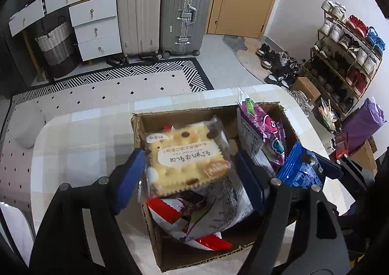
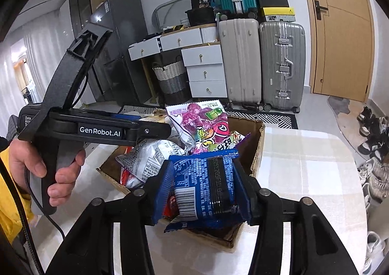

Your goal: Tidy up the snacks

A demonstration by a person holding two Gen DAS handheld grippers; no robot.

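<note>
A cardboard box (image 1: 155, 117) of snacks sits on the white table (image 1: 80, 134). My left gripper (image 1: 188, 173) is shut on a yellow cracker packet (image 1: 184, 156) and holds it over the box. My right gripper (image 2: 204, 190) is shut on a blue cookie packet (image 2: 206, 185) at the box's near edge (image 2: 257, 146); that packet shows in the left wrist view (image 1: 299, 168) too. A purple candy bag (image 2: 204, 126) stands in the box, also seen in the left wrist view (image 1: 265, 134). A red-and-white bag (image 1: 184, 216) and a silver bag (image 2: 148, 158) lie inside.
The left gripper's body (image 2: 92, 126), held by a hand, hangs over the box's left side. Suitcases (image 1: 163, 10), white drawers (image 1: 97, 29) and a woven basket (image 1: 57, 44) stand beyond the rug. A shoe rack (image 1: 345, 56) stands at right.
</note>
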